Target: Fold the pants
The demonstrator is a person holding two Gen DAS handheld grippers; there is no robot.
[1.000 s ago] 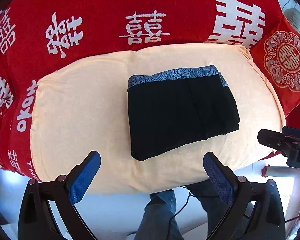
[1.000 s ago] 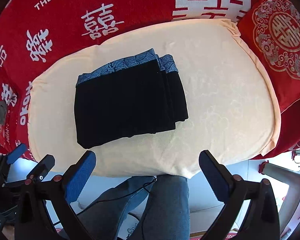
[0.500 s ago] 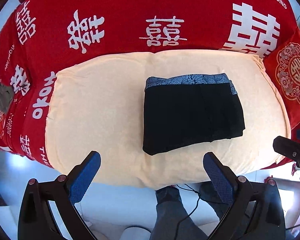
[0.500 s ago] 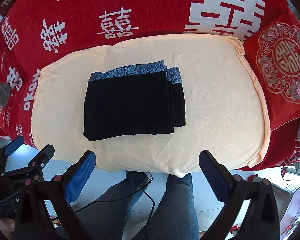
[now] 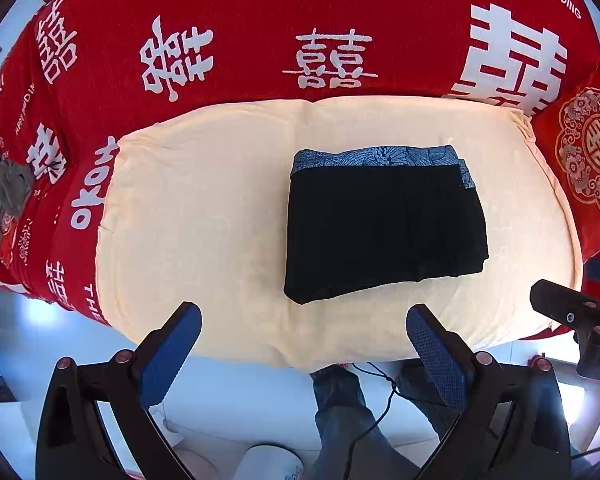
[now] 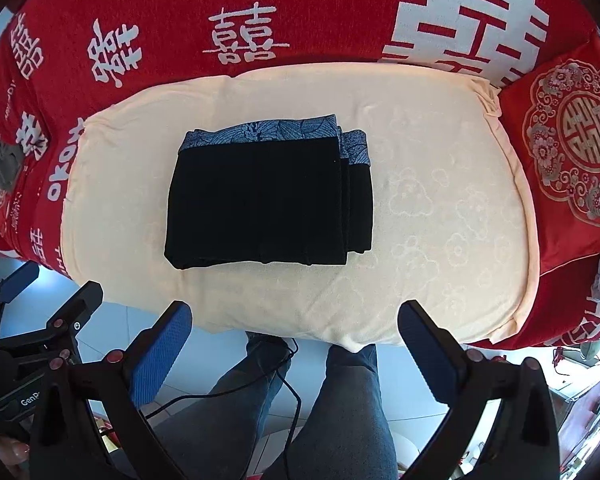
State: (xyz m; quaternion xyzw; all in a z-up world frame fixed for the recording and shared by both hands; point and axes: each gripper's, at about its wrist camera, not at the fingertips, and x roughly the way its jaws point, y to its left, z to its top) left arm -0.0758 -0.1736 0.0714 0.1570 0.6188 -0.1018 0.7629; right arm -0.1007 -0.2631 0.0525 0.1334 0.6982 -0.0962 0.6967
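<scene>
Already the black pants with a blue patterned waistband (image 5: 384, 228) lie as a compact folded rectangle on the cream cushion (image 5: 204, 216). Both the left hand-held gripper (image 5: 304, 356) and right hand-held gripper (image 6: 296, 352) hang spread and empty, clear of the cloth; folding looks finished.

Black folded pants (image 5: 384, 232) with a blue, leaf-patterned waistband (image 5: 376, 157) lie on a pale cream cloth (image 5: 204, 216) faintly embossed with cloud shapes, beyond the blue-padded black fingers (image 5: 168, 356). Behind spreads a red cover (image 5: 260, 20) printed with white characters and lettering. Right of the fingers sits a red cushion (image 6: 568, 144) bearing a gold-and-white floral medallion. Blue jeans (image 6: 340, 412) show below.
</scene>
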